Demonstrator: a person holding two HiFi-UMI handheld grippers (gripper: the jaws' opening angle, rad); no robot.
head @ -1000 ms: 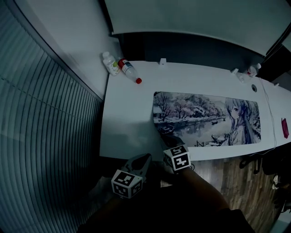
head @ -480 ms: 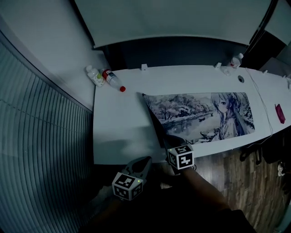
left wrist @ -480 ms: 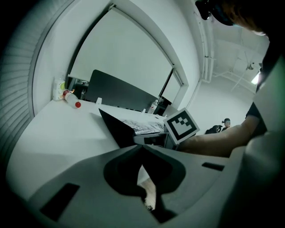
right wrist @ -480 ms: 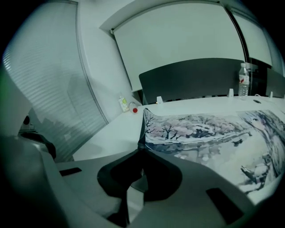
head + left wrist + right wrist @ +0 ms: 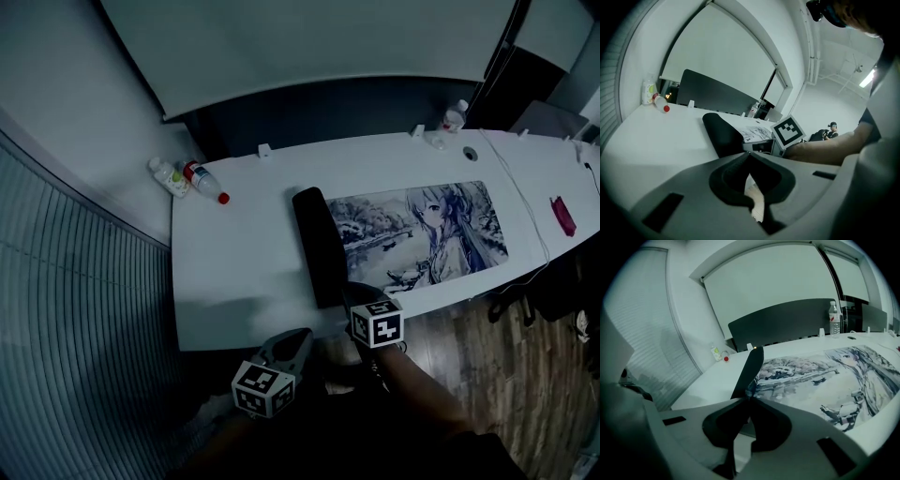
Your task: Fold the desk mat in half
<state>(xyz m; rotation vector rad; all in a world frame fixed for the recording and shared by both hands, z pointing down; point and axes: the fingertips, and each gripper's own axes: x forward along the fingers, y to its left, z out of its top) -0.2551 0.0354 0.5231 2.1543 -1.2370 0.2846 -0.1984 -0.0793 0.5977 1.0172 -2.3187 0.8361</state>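
In the head view we see the desk mat [image 5: 422, 230] at centre right of the table [image 5: 234, 272], its left end turned up, black underside showing, with the right gripper [image 5: 354, 298] at its lower corner. Left gripper view: the left gripper [image 5: 749, 154] is clenched and empty. Right gripper view: the jaws pinch the mat's corner at centre.

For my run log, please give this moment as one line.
right gripper: shut on mat corner | mat: one end lifted, underside up | left gripper: shut, empty
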